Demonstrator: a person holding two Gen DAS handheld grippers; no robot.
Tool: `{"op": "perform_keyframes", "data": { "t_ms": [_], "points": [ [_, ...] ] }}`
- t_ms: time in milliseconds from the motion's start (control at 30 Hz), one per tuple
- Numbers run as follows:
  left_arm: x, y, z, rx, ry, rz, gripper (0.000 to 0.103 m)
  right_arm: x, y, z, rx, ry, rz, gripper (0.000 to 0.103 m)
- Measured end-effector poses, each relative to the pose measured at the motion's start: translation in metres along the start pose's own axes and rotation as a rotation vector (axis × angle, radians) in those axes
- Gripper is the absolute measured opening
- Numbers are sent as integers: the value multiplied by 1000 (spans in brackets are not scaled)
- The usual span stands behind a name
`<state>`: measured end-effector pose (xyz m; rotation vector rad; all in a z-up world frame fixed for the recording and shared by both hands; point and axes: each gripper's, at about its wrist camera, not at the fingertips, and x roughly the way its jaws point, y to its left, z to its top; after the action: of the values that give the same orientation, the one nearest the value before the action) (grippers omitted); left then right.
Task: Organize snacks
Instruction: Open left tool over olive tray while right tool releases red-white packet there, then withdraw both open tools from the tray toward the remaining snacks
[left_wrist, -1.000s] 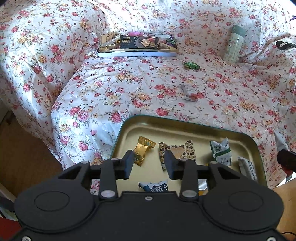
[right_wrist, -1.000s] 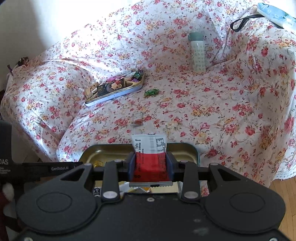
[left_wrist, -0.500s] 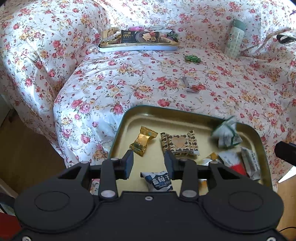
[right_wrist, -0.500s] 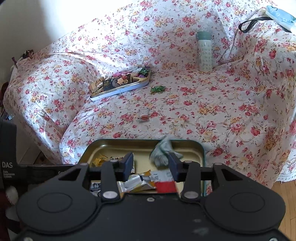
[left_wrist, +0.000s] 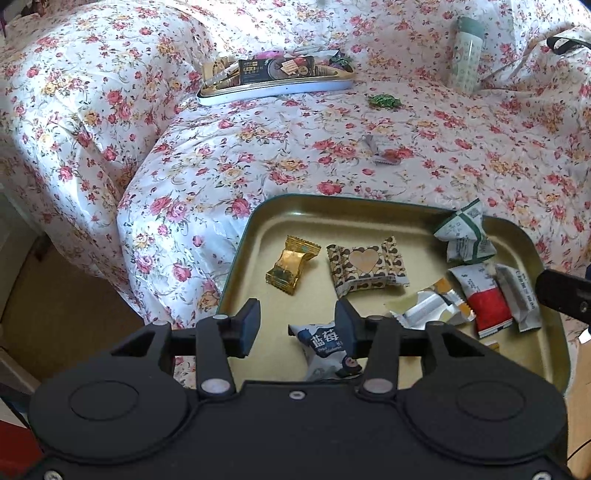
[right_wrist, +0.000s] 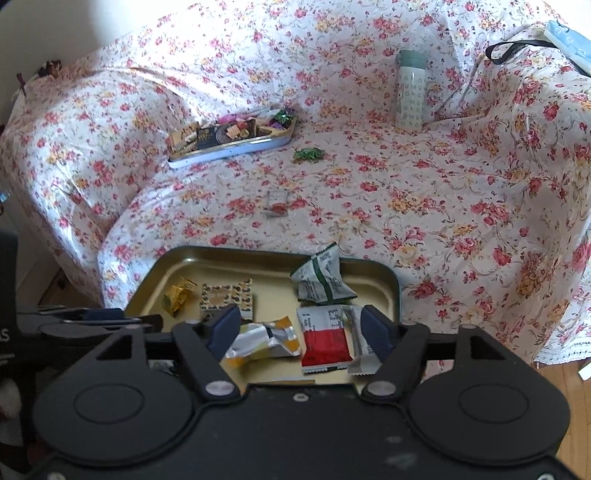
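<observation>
On gold tray (right_wrist: 391, 291), red-white snack packet (right_wrist: 325, 341), flat

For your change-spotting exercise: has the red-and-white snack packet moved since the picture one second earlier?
Yes. The red-and-white packet has dropped out of the right tool, whose jaws have just been opening, and lies flat in the gold tray.

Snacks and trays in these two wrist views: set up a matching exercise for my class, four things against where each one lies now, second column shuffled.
Things:
1. gold candy
2. red-and-white packet
3. green candy
4. dark box

Places:
A. loose on the floral cover
B. near tray, left part
C. far tray
D. near tray, right part, below the open right gripper

Pairs: 1-B, 2-D, 3-A, 4-C
</observation>
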<state>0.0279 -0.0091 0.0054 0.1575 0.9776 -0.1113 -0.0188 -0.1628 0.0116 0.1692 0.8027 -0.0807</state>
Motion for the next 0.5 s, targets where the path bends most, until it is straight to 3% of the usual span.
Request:
{"op": "perform_keyframes", "data": {
  "t_ms": [133, 500],
  "points": [
    [2, 1, -1, -4, 12, 5, 54, 6, 1, -2, -19, 20, -22, 83],
    [2, 5, 5, 13, 24, -10, 54, 19, 0, -6, -67, 58, -74, 86]
  ]
}}
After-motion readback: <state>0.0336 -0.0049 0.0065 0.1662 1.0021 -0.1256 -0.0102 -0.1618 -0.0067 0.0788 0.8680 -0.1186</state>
